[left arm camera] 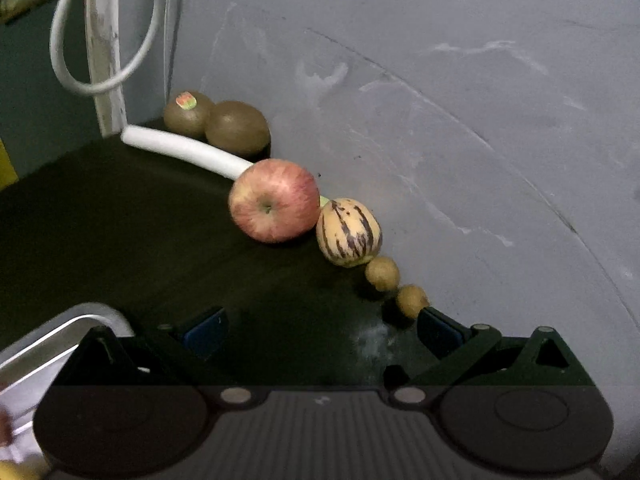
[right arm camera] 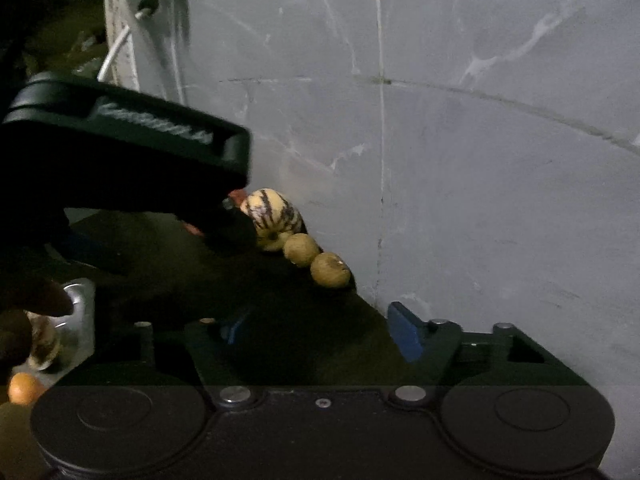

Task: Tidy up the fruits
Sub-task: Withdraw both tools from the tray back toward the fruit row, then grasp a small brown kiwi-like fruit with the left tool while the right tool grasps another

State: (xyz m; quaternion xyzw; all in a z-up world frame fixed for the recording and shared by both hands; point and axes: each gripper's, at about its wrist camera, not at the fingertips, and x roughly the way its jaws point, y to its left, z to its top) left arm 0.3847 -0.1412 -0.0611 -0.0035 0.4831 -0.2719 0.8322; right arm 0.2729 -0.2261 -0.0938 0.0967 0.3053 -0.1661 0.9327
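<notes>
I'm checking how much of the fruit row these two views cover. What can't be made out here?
- Apple: right wrist view, almost wholly hidden behind the left hand-held gripper.
- Green object: left wrist view, a sliver between apple and striped melon; unidentifiable.
- Metal tray: left wrist view, cut by the frame edge and gripper body.
- Orange fruit: right wrist view, cut off, dim.

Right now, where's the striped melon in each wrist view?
Left wrist: striped melon right of center, touching the red apple, against the gray wall.
Right wrist: left of center, partly behind the left gripper's body.
Shared landmark: two small brown fruits trailing from it along the wall.
</notes>
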